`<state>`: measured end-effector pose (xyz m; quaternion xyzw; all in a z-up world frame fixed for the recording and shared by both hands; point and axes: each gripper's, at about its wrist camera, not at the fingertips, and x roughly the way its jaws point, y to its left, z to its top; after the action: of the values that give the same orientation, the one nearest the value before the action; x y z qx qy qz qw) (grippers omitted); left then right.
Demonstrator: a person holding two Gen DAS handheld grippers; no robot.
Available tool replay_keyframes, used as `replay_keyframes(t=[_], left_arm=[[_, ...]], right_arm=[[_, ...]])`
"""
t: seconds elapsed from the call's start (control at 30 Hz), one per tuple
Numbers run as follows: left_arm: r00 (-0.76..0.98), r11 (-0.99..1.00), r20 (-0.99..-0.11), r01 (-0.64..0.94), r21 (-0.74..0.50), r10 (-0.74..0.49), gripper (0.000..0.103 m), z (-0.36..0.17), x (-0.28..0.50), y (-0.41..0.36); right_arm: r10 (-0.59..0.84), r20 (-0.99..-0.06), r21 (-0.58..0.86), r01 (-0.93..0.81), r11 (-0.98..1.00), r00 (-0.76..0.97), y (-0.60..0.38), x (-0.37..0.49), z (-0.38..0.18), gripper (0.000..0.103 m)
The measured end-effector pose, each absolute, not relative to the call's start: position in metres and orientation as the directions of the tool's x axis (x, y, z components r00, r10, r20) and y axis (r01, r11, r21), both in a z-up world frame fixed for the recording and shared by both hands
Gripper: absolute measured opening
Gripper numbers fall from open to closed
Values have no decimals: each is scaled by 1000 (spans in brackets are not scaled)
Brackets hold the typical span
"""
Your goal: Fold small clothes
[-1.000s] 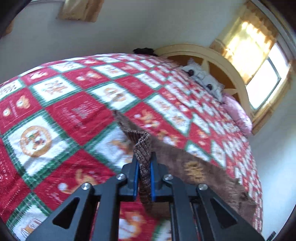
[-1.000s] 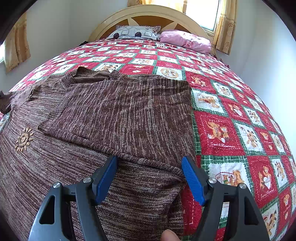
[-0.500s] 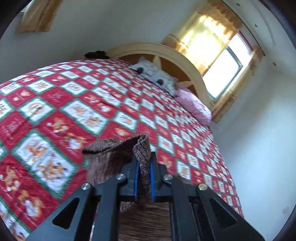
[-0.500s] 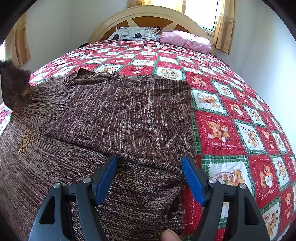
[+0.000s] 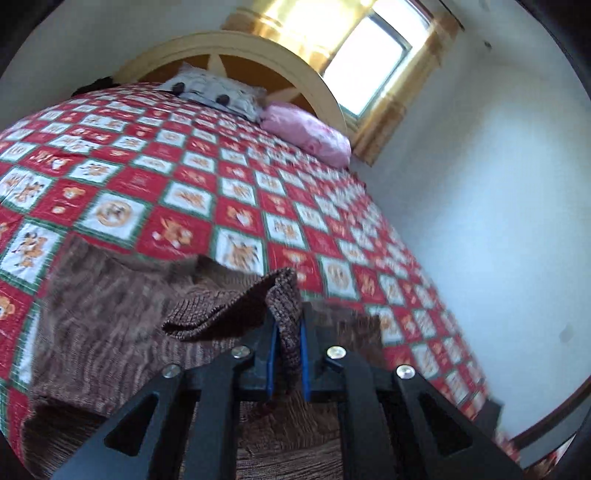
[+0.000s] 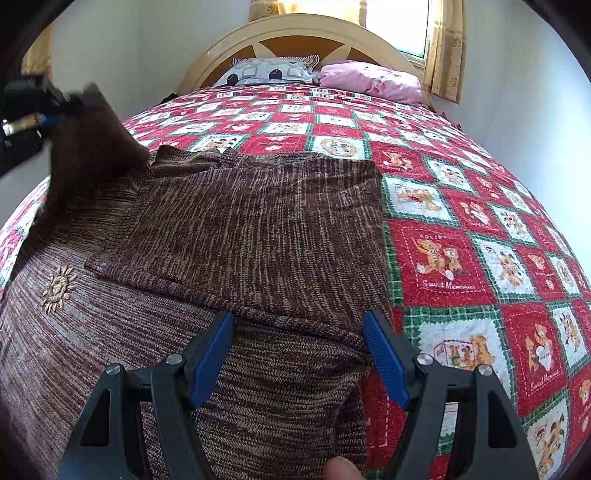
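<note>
A brown knitted sweater lies flat on the bed, its right sleeve folded across the body; a sun motif shows at the left. My left gripper is shut on a ribbed edge of the sweater and holds it lifted above the rest of the garment. In the right wrist view the left gripper shows at the far left with raised brown cloth hanging from it. My right gripper is open and empty, low over the sweater's lower right part.
The bed has a red, white and green patchwork quilt. A grey patterned pillow and a pink pillow lie at the curved wooden headboard. A curtained window and white walls stand behind.
My left gripper has lifted the held sweater edge and swung it rightwards over the garment, towards the headboard side. My right gripper has stayed still and open.
</note>
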<state>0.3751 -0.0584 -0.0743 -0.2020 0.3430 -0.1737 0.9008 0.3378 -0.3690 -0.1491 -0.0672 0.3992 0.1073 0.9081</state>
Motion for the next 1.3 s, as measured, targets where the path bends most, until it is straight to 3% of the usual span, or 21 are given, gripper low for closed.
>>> replay_keyframes(t=[0.07, 0.2, 0.3, 0.37, 0.5, 0.57, 0.67, 0.87, 1.1, 1.2, 1.27, 1.3], left_arm=[[671, 882, -591, 222, -416, -448, 23, -84, 368, -81], [667, 900, -604, 320, -297, -437, 63, -81, 340, -94], [720, 930, -591, 315, -189, -364, 83, -74, 319, -73], [760, 968, -606, 239, -72, -233, 92, -78, 320, -52], [768, 977, -624, -7, 214, 142, 92, -105, 328, 4], [719, 971, -666, -52, 235, 200, 92, -121, 335, 23], [645, 985, -746, -79, 152, 167, 92, -140, 338, 50], [651, 990, -746, -101, 94, 137, 99, -144, 333, 59], [616, 979, -778, -204, -10, 121, 103, -153, 335, 81], [618, 979, -781, -197, -40, 92, 103, -155, 332, 83], [617, 980, -783, -194, -55, 78, 103, -156, 333, 84], [618, 980, -783, -192, -58, 75, 103, -156, 333, 84]], right_arm=[[148, -739, -27, -249, 968, 657, -370, 338, -149, 73], [157, -738, -17, -250, 968, 657, -371, 338, -150, 73], [159, -737, -15, -250, 968, 657, -372, 338, -150, 73], [157, -737, -17, -250, 968, 657, -372, 338, -150, 73], [151, -739, -26, -251, 968, 656, -371, 338, -150, 73], [146, -743, -34, -254, 967, 654, -370, 338, -149, 73], [130, -750, -52, -254, 966, 648, -366, 334, -132, 73], [224, -734, -29, -358, 933, 642, -308, 327, -77, 73], [200, -776, -124, -457, 881, 598, -207, 367, -113, 72], [162, -766, -189, -459, 868, 622, -183, 380, -124, 67], [116, -778, -227, -449, 864, 617, -177, 393, -135, 54], [113, -788, -218, -447, 868, 605, -178, 398, -137, 39]])
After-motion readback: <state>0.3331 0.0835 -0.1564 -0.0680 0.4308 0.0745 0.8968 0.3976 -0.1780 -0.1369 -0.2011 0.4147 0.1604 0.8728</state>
